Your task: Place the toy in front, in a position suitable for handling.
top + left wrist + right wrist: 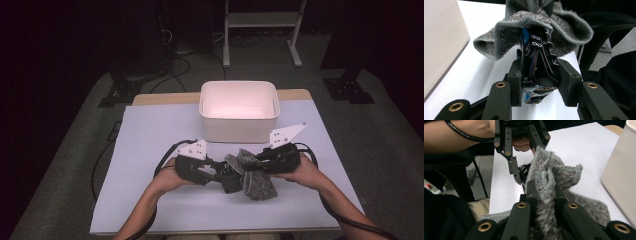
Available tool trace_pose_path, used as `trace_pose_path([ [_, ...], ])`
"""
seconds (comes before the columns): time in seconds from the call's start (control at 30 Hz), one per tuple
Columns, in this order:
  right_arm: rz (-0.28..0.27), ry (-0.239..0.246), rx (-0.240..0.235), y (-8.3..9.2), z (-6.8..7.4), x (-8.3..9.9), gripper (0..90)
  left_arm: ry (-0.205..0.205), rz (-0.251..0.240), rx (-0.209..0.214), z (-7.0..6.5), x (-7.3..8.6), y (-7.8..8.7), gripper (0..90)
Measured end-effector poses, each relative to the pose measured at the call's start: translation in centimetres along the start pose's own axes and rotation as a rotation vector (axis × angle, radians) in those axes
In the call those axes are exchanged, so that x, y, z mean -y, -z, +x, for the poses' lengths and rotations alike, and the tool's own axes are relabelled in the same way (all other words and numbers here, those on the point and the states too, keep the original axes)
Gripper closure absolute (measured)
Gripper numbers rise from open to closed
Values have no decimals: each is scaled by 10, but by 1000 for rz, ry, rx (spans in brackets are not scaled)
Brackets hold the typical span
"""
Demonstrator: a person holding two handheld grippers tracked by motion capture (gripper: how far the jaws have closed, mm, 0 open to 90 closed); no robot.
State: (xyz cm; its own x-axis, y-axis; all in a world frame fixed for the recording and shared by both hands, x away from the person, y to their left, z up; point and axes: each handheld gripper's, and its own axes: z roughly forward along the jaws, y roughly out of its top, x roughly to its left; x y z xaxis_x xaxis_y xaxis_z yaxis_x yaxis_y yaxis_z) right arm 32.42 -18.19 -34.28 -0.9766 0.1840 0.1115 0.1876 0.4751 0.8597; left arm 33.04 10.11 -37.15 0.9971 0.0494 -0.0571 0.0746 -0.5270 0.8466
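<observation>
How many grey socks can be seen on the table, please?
1 for certain: a fuzzy grey sock between the two grippers, before the white bin. A second may hide in the bundle.

High view: soft, slightly blurry and low in detail. Overhead light brightens the pale table sheet point(150, 150) and glares pinkish inside the white bin point(239, 102); the surrounding room falls to near black. Both gripper views are sharper farther off, with the nearest jaw parts blurred.
</observation>
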Motion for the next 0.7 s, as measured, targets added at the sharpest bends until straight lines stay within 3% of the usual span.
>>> trace_pose_path([
  [0.27,40,63,-17,-7,3,-24,810,-10,13,2,1,-3,-1,595],
  [0.53,130,84,10,-15,2,-29,809,-6,12,-24,1,-2,-3,572],
  [0.7,147,76,12,-13,1,-29,809,6,12,-25,2,3,-9,539],
])
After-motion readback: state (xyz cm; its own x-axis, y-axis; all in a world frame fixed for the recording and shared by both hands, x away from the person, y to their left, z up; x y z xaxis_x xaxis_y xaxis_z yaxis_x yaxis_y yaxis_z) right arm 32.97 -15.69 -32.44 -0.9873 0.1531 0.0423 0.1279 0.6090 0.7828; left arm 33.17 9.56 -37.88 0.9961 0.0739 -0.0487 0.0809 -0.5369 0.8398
